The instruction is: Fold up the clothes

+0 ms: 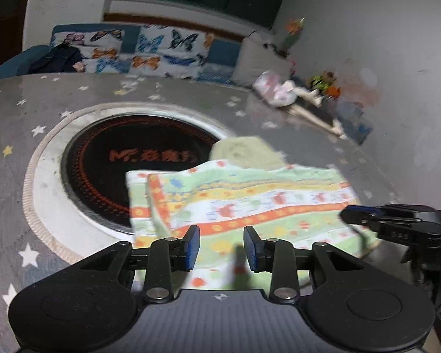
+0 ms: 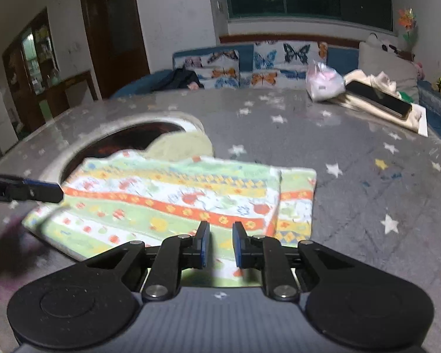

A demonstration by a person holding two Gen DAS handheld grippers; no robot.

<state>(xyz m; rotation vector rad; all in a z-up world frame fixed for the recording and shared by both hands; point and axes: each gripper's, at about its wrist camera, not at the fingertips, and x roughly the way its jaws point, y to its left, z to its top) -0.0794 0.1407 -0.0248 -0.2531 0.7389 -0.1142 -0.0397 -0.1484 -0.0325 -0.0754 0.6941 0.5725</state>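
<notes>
A folded striped cloth point(image 1: 244, 203) with orange, green and yellow bands was seen lying flat on a grey, star-printed table cover point(image 1: 44, 135), its left end reaching over the rim of a round black hob point(image 1: 126, 170) sunk into the table; a plain pale green cloth point(image 1: 244, 153) was tucked under its far edge. The left gripper point(image 1: 221, 247) was held above the near edge of the striped cloth, its blue pads set moderately apart with nothing clamped between them; the right gripper point(image 2: 220, 244) was held over the same near edge further right, its jaws narrower but still parted, and no fabric was pinched there either. In the left view the right gripper's fingers point(image 1: 364, 214) were seen at the cloth's right end. At the far right of the table a pink bag point(image 2: 323, 82) and a dark phone point(image 2: 379, 98) were laid; a butterfly-patterned cushion point(image 2: 279, 61) was seen behind.
</notes>
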